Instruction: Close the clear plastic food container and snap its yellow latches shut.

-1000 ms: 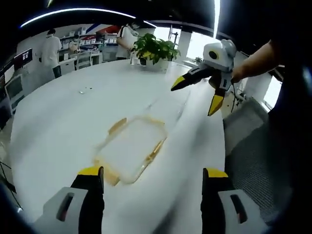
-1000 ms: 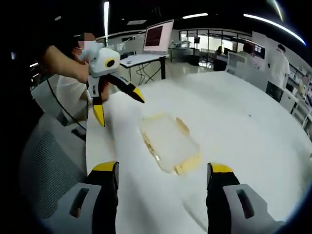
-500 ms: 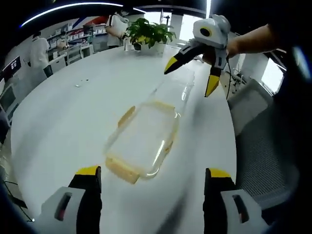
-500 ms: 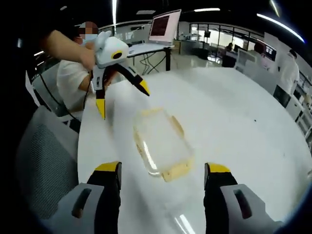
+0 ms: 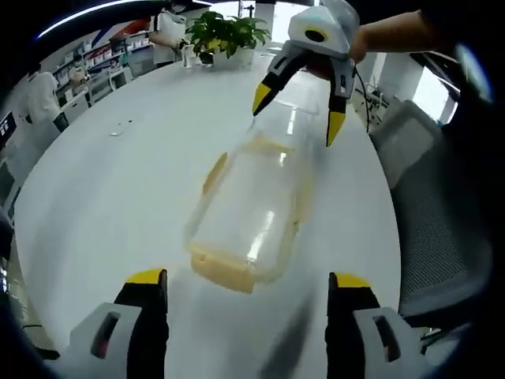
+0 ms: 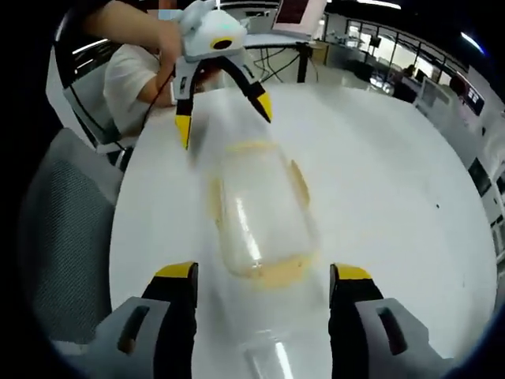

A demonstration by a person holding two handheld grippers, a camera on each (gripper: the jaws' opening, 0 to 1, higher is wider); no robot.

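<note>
While the box sits mid-worktop, left tool & right tool hang over opposite ends, jaws spread, empty, apparently to press the latches.

i'm at a big white round table in an open office. across the table from me a leafy potted plant stands near its far edge, with bright windows off to the plant's right and shelves to its left, where people in white coats stand. a grey mesh chair sits just beside the table. in the right gripper view a laptop on a desk lies beyond the table, ceiling strip lights above
</note>
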